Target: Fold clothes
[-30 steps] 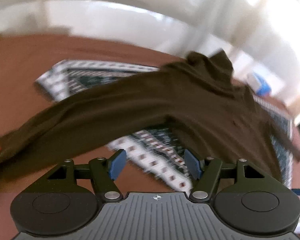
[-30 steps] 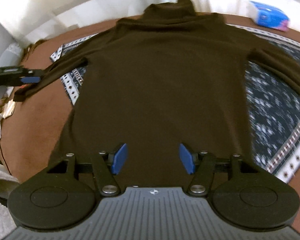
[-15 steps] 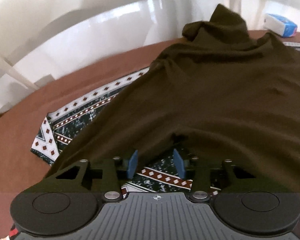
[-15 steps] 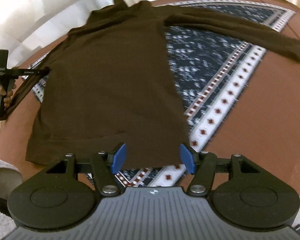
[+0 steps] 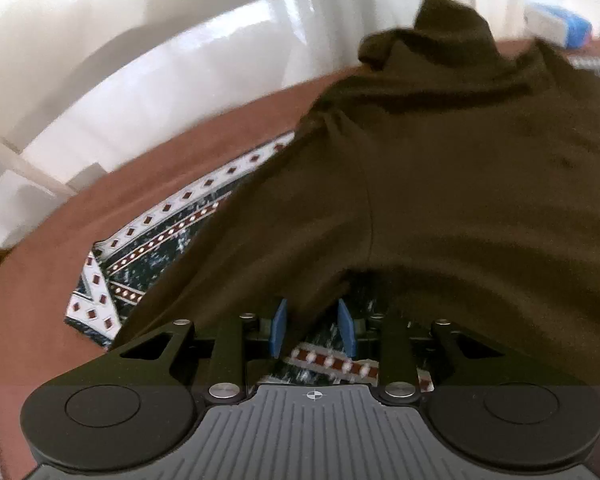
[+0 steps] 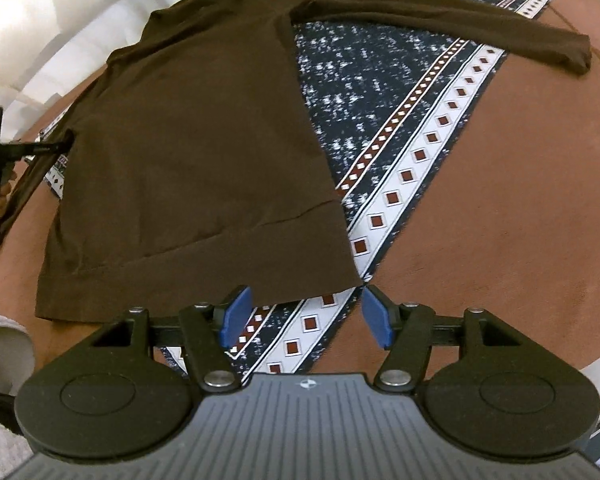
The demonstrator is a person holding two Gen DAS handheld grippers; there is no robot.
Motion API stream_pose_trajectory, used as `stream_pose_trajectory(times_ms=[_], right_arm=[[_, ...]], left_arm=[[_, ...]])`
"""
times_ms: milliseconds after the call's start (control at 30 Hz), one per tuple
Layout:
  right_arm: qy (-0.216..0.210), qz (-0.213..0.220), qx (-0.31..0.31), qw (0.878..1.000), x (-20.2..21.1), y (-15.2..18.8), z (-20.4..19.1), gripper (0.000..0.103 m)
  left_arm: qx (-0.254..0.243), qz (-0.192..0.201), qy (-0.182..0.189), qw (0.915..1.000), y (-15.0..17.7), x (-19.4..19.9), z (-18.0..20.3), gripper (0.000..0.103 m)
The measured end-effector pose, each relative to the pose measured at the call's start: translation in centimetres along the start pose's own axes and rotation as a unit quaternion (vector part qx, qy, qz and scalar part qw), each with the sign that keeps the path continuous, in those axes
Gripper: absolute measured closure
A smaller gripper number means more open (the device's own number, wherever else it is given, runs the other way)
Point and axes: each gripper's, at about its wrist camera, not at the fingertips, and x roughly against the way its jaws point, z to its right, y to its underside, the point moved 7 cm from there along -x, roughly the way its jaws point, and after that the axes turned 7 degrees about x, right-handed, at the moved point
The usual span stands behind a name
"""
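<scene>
Patterned cloth [image 6: 412, 128]; sweater [image 6: 204, 152] hem just beyond right tongs [image 6: 304, 316].

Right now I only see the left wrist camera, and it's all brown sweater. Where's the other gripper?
Observer: The right gripper hovers at the near corner of the sweater. It is open and holds nothing.
Operator: Is the other sleeve folded yet?
Observer: No. The sleeve on that side lies stretched straight out across the patterned cloth.
Operator: Is the bottom edge all bunched up?
Observer: No. The hem lies flat, with only one small crease just above it.
</scene>
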Motion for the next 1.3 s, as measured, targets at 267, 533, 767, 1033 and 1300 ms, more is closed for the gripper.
stream_pose_trajectory(times_ms=[267,533,767,1033,1300], right_arm=[[0.008,0.001,0.000,1.000,0.1,0.3,0.2,0.037],[0.008,-0.001,-0.001,1.000,0.0,0.9,0.4,0.037],[0.004,0.015,0.010,1.000,0.3,0.7,0.8,0.037],[0.005,0.007,0.071,0.997,-0.4,0.7,1.5,0.037],[-0.003,-0.006,0.163,0.987,-1.6,0.5,1.5,0.037]], left_arm=[[0.144,0.002,0.022,0.9894,-1.1,-1.0,-3.4,0.103],[0.156,-0.018,0.017,0.9874,-1.1,-1.0,-3.8,0.060],[0.129,-0.026,0.068,0.9889,2.0,5.1,-3.2,0.046],[0.098,-0.108,0.206,0.9676,11.3,13.1,4.6,0.036],[0.103,-0.149,0.208,0.9611,15.7,13.2,8.3,0.036]])
